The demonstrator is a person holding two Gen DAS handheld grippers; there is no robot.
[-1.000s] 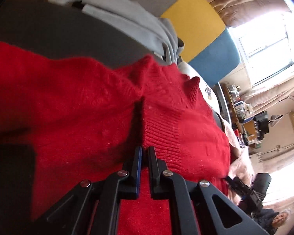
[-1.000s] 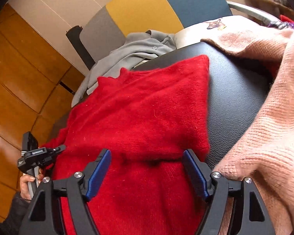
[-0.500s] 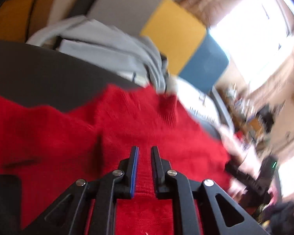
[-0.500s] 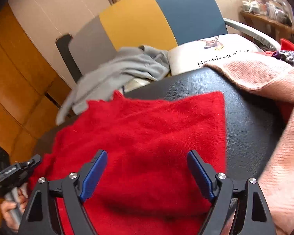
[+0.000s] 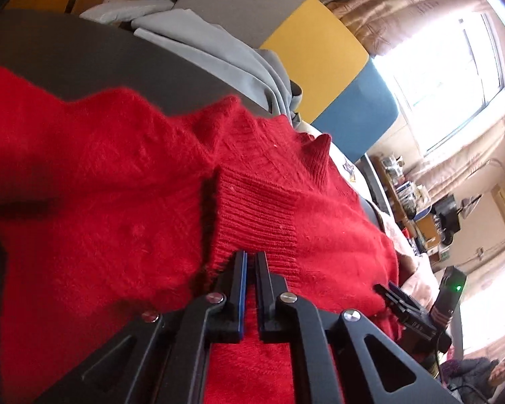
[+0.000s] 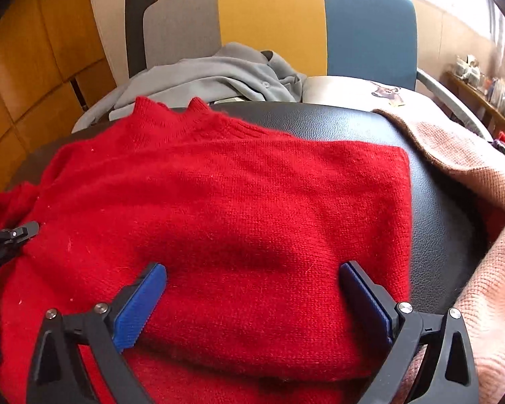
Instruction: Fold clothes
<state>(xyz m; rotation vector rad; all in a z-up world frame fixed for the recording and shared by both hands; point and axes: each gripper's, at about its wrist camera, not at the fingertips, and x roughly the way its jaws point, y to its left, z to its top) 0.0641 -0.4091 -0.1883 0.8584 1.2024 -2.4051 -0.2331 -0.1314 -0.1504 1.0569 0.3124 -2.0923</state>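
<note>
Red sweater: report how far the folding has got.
Done: the red sweater lies on the black seat with one side folded in to a straight edge. In hand: the left gripper is pinched at a ribbed cuff; the right gripper, jaws just opened wide, hangs over the body holding nothing. Left: further folds, then the pink sweater and grey garment.

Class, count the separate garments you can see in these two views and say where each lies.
3: the red sweater spread on the black seat, a grey garment behind it, a pink knit at its right. Others may be hidden.
</note>
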